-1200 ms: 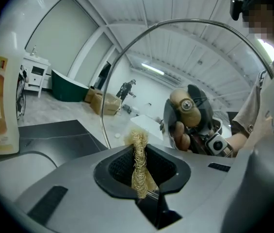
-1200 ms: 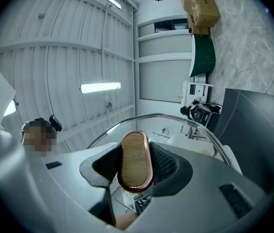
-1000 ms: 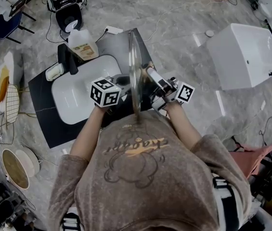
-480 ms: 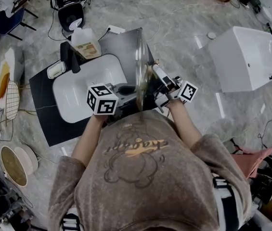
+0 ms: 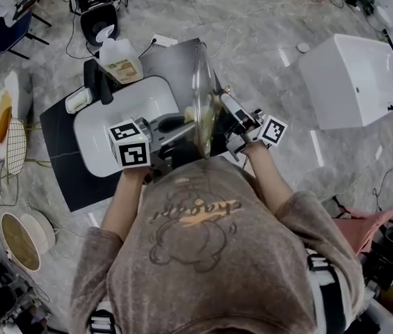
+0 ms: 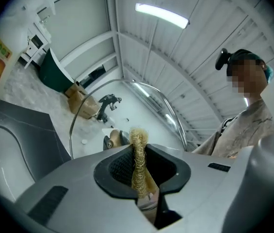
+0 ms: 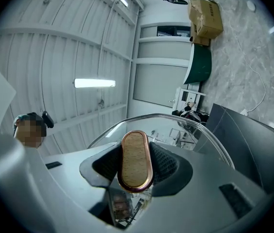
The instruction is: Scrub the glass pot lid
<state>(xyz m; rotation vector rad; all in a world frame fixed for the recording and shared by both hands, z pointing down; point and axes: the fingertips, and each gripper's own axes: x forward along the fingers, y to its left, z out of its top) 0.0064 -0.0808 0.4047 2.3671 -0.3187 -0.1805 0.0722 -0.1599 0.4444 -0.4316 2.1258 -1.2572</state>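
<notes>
Here we look down on a person standing at a white sink set in a dark counter, with a two-jaw tool in each hand. Between the hands, above the sink's right edge, the glass pot lid is held upright on its edge, so from the head view we see it almost edge-on.

The right gripper is clamped on the lid's handle, an oval knob with a wooden face and a coppery rim; the clear dome of the lid curves away behind it.

The left gripper is clamped on a golden wire scrubber, which stands up from the jaws towards the lid's other face.

A pale detergent jug and a black faucet sit behind the sink.
</notes>
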